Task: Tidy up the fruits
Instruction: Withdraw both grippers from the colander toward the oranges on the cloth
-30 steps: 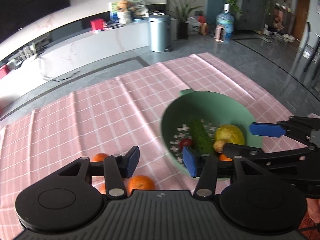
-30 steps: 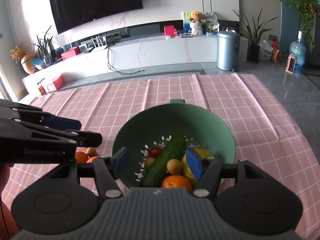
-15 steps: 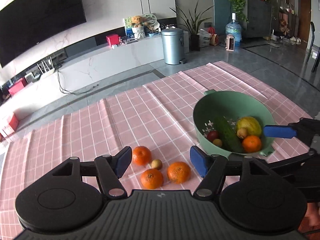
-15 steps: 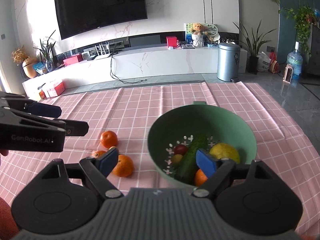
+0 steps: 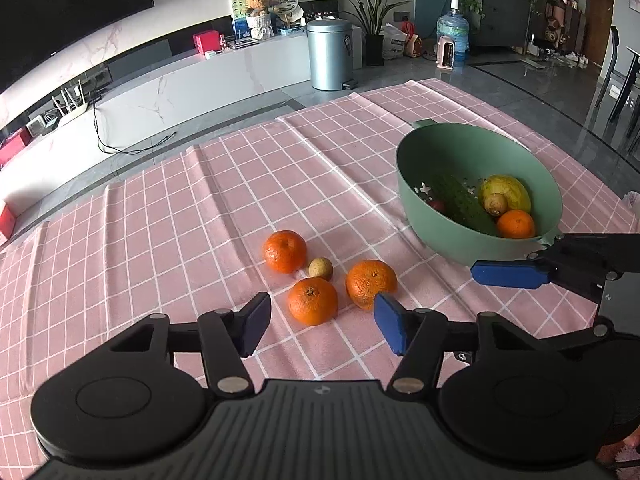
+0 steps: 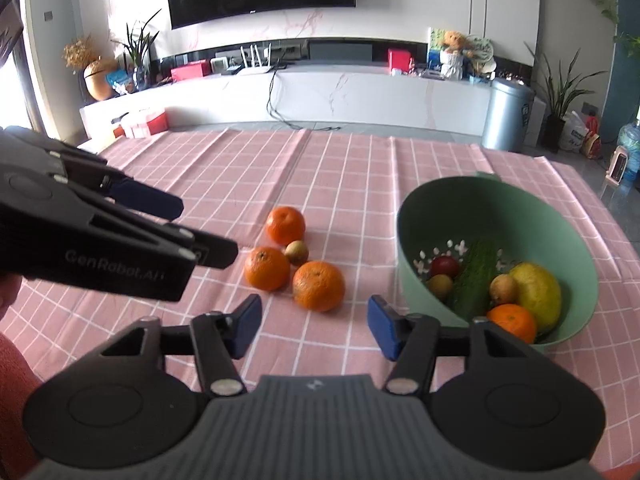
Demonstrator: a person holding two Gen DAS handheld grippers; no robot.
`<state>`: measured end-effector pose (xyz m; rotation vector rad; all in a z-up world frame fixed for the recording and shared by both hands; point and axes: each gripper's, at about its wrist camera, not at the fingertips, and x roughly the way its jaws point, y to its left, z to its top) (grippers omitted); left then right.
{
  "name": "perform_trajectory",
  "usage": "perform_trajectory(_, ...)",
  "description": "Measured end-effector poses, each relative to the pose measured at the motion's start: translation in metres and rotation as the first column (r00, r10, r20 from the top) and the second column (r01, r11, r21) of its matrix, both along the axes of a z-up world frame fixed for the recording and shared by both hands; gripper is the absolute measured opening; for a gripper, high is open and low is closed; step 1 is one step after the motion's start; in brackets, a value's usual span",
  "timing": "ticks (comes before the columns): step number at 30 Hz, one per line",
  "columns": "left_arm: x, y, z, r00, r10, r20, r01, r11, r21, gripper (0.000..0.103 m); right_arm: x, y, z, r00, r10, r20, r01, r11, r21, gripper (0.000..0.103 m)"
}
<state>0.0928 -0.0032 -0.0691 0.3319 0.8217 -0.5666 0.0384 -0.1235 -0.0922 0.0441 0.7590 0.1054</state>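
Three oranges and a small brown fruit [image 5: 320, 268] lie together on the pink checked cloth. My left gripper [image 5: 322, 330] hovers just short of the nearest orange [image 5: 313, 301]; its jaws are closing with nothing between them. My right gripper [image 6: 313, 327] is close to the near orange [image 6: 319, 286], jaws closing, nothing held. The green bowl [image 5: 476, 156] [image 6: 460, 200] on the right holds a cucumber [image 6: 476, 276], a yellow fruit [image 6: 538, 294], an orange [image 6: 512, 322] and small fruits.
The table's far edge drops to a grey floor with a white TV bench and a metal bin [image 5: 330, 54] behind. Pink cloth [image 5: 180, 216] stretches to the left of the fruit. The right gripper's fingers [image 5: 508, 274] reach in beside the bowl.
Both grippers have swung left from over the bowl to the loose oranges, which are in full view now. Both jaws opened wider, then narrowed again.
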Motion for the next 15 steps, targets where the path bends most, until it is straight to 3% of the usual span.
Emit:
perform_trajectory(6,0.020,-0.003,-0.014,0.999,0.028,-0.021,-0.028,1.000,0.005,0.060,0.019,0.002,-0.019,0.999,-0.023,-0.025,0.023,1.000,-0.010,0.049)
perform_trajectory(15,0.045,-0.009,-0.047,0.993,0.039,-0.116,-0.038,0.999,0.009,0.059,0.044,0.010,-0.042,0.999,-0.021,-0.047,0.020,1.000,-0.015,0.048)
